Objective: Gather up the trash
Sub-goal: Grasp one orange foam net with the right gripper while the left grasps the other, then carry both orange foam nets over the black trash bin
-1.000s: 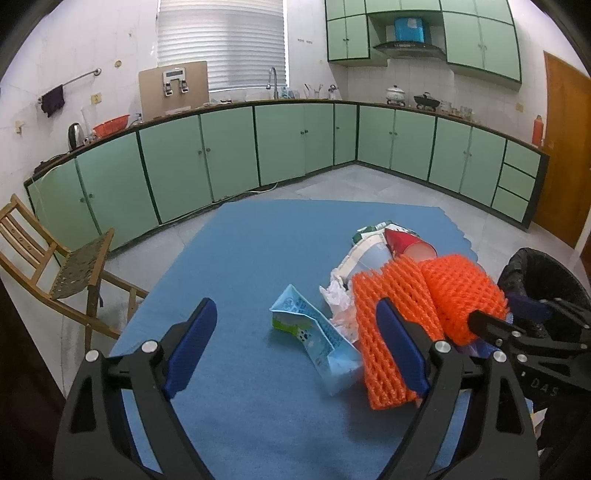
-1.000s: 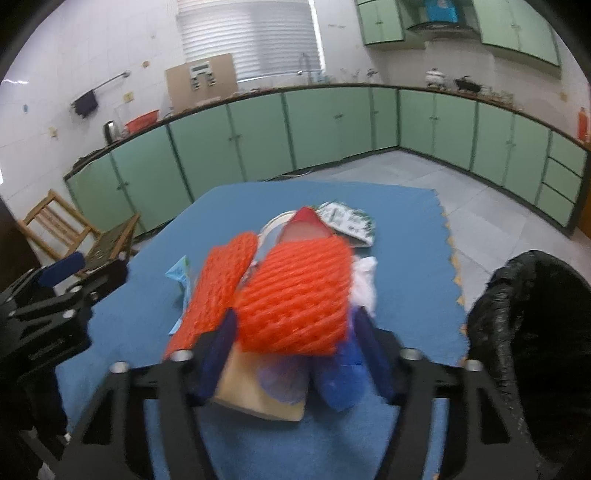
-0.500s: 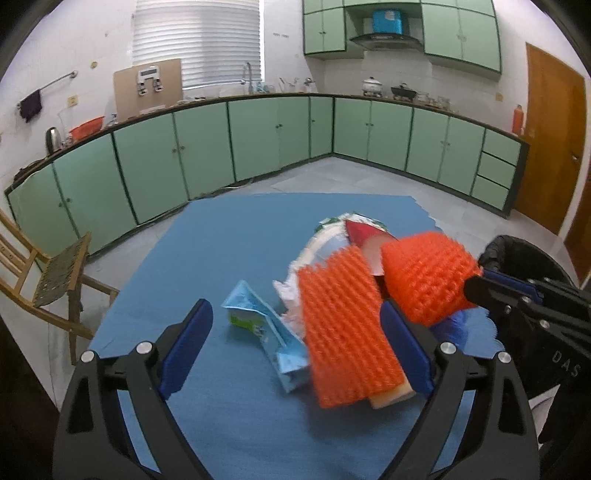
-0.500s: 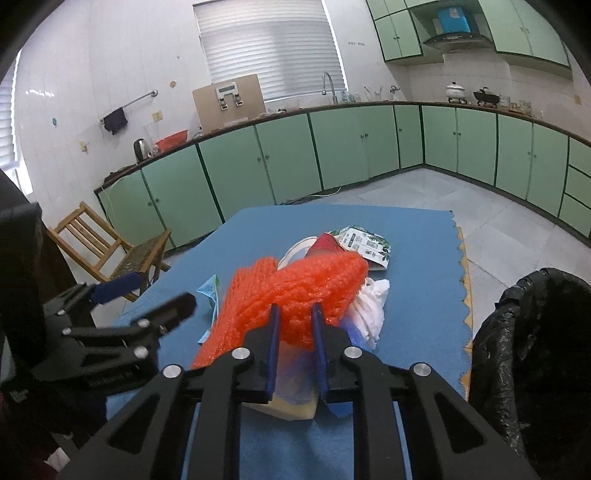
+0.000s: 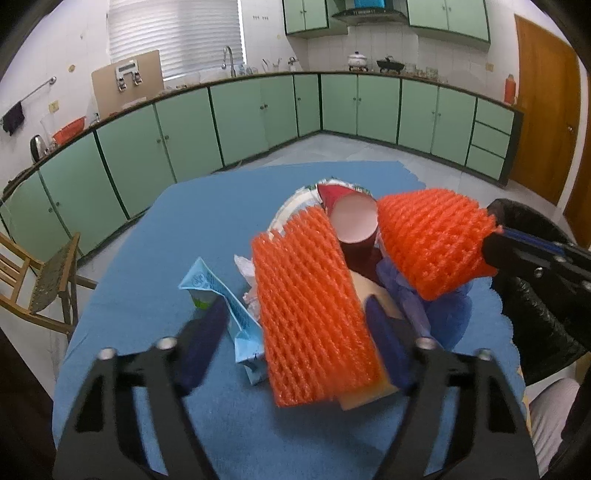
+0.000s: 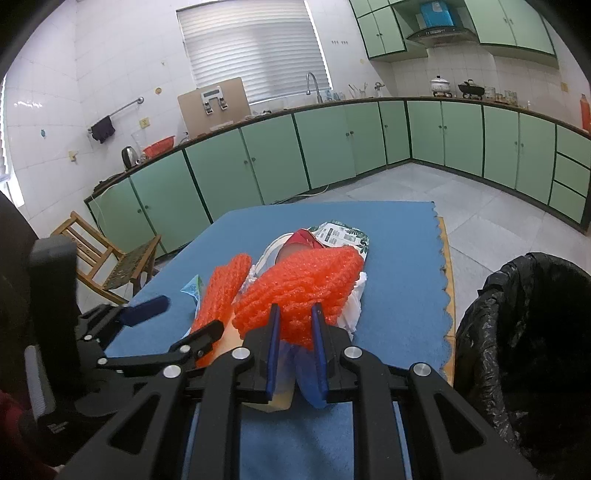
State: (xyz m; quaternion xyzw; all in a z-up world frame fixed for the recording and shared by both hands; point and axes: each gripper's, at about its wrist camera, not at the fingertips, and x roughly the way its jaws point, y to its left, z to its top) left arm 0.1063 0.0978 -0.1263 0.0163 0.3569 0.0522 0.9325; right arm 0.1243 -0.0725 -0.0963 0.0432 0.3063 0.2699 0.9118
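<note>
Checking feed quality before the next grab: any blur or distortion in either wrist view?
Left wrist view: the left hand-held gripper fingers are smeared by motion blur as they close; the flat orange foam net is sharper. Right wrist view: the held orange foam net is slightly soft. Both views bend the cabinets.

The left hand-held gripper (image 5: 295,328) was closing around a flat orange foam net (image 5: 310,310) on the blue table (image 5: 155,258), beside a light-blue carton (image 5: 221,299). The right hand-held gripper (image 5: 495,247) pinched a second orange net (image 5: 432,240).

A home kitchen; green cabinets (image 6: 332,147) across mid-frame; sink tap (image 6: 312,86) upper centre; range hood (image 6: 439,31) upper right.
</note>
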